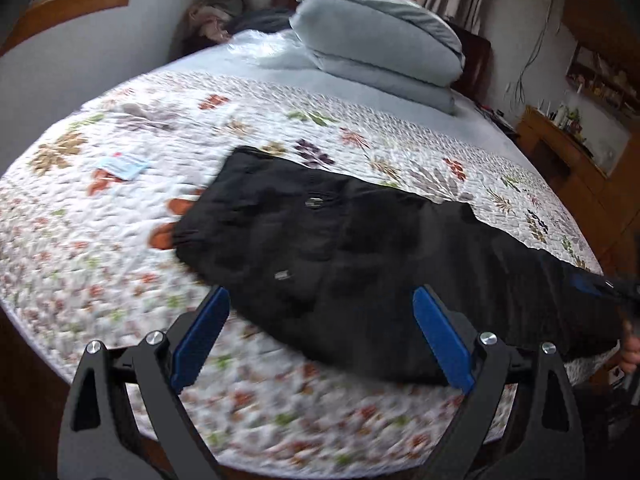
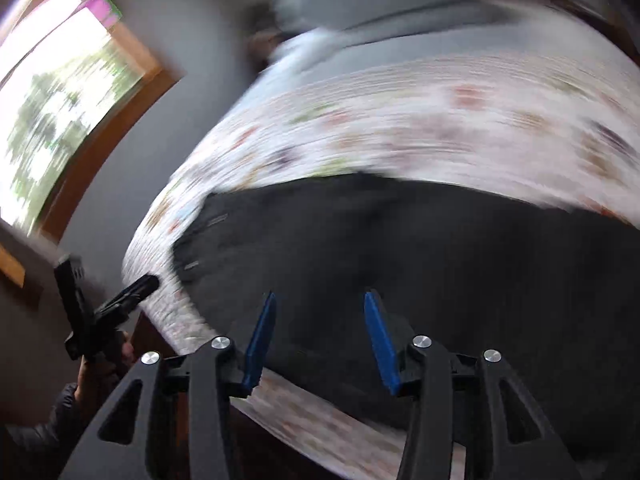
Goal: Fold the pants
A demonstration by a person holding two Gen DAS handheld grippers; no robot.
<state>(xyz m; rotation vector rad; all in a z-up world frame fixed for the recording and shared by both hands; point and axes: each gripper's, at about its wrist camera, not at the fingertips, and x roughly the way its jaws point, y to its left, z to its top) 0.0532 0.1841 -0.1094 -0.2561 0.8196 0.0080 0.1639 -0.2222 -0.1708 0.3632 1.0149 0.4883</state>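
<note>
Black pants [image 1: 360, 248] lie flat across the floral quilt [image 1: 120, 240] on the bed, running lengthwise along its near edge. Waist end points toward the small blue-and-white packet [image 1: 122, 166]; legs trail off toward the right side of the left wrist view. A metal button and a small tag show on the fabric near the waist.

Left gripper [image 1: 320, 312]: blue fingers [image 1: 200, 340] spread wide, hovering above the near edge of the pants, holding nothing. One finger sits over bare quilt just beside the waist, the other over the pants.

Right gripper [image 2: 320, 316]: fingers [image 2: 380, 340] parted, nothing between them, over the pants [image 2: 400, 260] near the quilt's [image 2: 400, 120] edge. This view is heavily blurred; contact with the cloth cannot be told. The left gripper [image 2: 108, 308] shows at the edge of the bed, beside the waist end.

Beyond the pants, at the head of the bed: two stacked grey pillows [image 1: 380, 40]. A wooden dresser [image 1: 568, 152] stands to the right of the bed; a wood-framed window [image 2: 60, 100] is in the wall on the left.
</note>
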